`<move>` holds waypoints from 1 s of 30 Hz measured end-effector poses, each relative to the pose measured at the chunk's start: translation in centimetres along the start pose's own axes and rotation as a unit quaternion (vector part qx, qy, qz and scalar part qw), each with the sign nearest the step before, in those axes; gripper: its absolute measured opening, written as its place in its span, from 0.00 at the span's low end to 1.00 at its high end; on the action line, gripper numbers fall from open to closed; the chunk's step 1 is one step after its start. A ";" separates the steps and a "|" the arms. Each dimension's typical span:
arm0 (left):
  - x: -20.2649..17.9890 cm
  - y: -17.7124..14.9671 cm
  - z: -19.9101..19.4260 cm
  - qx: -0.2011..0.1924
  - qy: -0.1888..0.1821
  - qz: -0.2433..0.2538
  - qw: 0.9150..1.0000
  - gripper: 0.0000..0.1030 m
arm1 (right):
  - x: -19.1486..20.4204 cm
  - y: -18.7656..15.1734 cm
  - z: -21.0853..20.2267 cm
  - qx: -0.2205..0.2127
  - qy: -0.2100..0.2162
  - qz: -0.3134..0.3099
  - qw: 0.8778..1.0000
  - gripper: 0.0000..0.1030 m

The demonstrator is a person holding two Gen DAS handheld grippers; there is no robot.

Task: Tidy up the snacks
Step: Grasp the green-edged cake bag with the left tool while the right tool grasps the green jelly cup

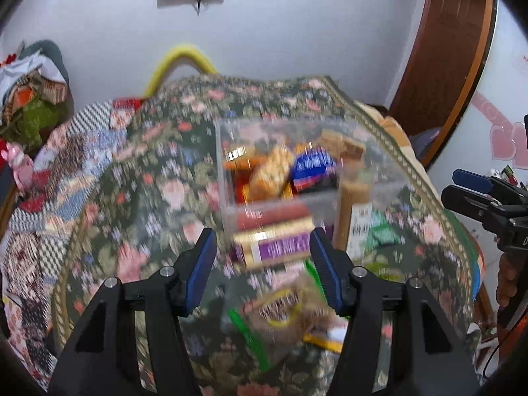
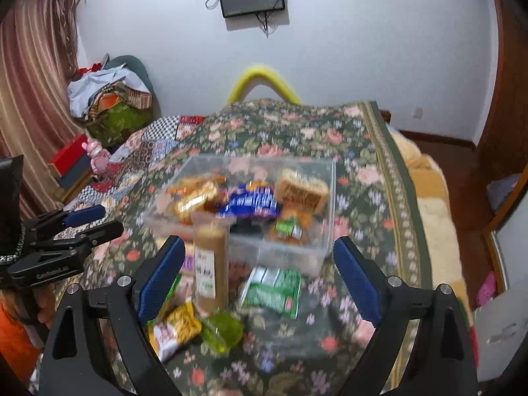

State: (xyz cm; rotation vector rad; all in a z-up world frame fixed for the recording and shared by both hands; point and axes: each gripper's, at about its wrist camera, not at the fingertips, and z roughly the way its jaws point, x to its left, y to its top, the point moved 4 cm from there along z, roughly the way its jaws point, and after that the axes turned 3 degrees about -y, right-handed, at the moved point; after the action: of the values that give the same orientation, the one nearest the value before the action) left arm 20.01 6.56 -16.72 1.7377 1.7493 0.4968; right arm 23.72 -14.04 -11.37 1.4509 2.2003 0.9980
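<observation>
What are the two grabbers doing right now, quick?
Left gripper: open, holding nothing.
Right gripper: open wide, holding nothing.

On the bed [image 2: 363, 151] a bin [image 2: 326, 204] of snacks sits mid-surface, with a bottle [image 2: 211, 264] and loose packets [image 2: 272, 292] before it toward the near edge.

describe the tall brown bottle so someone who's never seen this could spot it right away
Start at the clear plastic bin of snacks on the floral bedspread. Just outside its near wall stands the bottle, upright. It is the only tall, standing thing there: brown contents, a white label low down, while the green packet and yellow packet beside it lie flat.
</observation>
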 end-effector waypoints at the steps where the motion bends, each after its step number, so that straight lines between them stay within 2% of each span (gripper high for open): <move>1: -0.1 -0.7 0.3 0.009 -0.003 -0.001 1.000 0.57 | 0.1 -0.6 0.2 0.006 0.000 0.000 1.000 0.88; 7: -1.5 -3.1 2.1 0.046 -0.018 -0.003 0.999 0.59 | 0.8 -3.7 1.4 0.042 0.008 -0.005 0.999 0.88; 10: -1.9 -4.0 3.1 0.055 -0.016 -0.006 0.998 0.72 | 1.2 -5.1 2.4 0.061 0.008 -0.013 0.998 0.88; 13: -1.9 -5.0 4.1 0.065 -0.018 -0.011 0.998 0.73 | 1.4 -6.5 3.4 0.084 0.014 -0.012 0.996 0.88; 16: -1.1 -5.6 4.2 0.057 -0.014 -0.026 0.998 0.84 | 1.6 -7.5 4.5 0.103 0.015 -0.014 0.994 0.88; 23: 0.7 -6.6 4.6 0.060 -0.032 -0.059 0.996 0.94 | 1.6 -8.3 5.9 0.122 0.023 -0.017 0.992 0.86; 26: 1.2 -6.8 5.0 0.060 -0.039 -0.074 0.995 0.96 | 1.7 -8.4 6.5 0.129 0.034 -0.014 0.991 0.82; 28: 1.4 -6.8 5.3 0.062 -0.043 -0.079 0.994 0.97 | 2.0 -8.5 7.0 0.135 0.044 -0.012 0.990 0.76; 30: 1.4 -6.7 5.9 0.070 -0.031 -0.076 0.994 0.97 | 2.1 -8.4 7.2 0.135 0.049 -0.012 0.989 0.73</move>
State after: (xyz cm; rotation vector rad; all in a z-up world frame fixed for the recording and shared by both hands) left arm 18.90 6.61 -25.76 1.6779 1.8927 0.2567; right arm 21.53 -11.48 -22.12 1.5107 2.4986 0.8026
